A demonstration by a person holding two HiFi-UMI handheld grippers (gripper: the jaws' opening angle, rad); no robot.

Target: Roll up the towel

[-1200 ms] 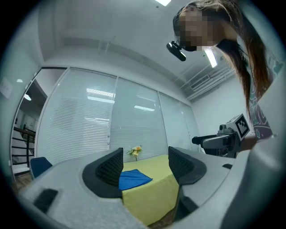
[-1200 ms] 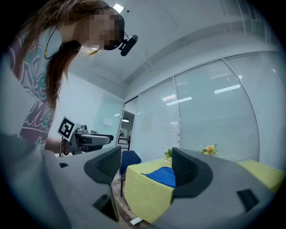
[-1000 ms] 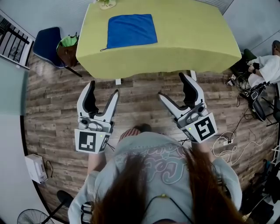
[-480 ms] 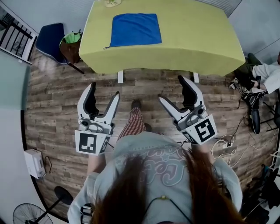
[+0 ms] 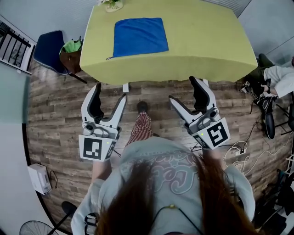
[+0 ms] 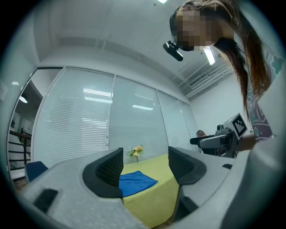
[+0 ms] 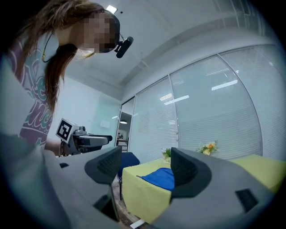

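Observation:
A blue towel (image 5: 139, 36) lies flat and unrolled on the left part of a table with a yellow-green cloth (image 5: 202, 41). Both grippers hang over the wooden floor short of the table's near edge. My left gripper (image 5: 108, 93) is open with nothing between its jaws, and so is my right gripper (image 5: 188, 89). Between the left gripper's jaws the towel (image 6: 134, 182) shows ahead on the table. The right gripper view has the towel (image 7: 160, 178) just left of its right jaw.
A small flower vase (image 5: 110, 4) stands at the table's far edge beyond the towel. A blue chair (image 5: 49, 46) with a green bag (image 5: 71, 45) sits left of the table. A seated person (image 5: 278, 75) and floor cables (image 5: 248, 144) are at the right.
The table and towel have come slightly nearer and shifted a little left in the head view. Both grippers stay open and keep their spacing.

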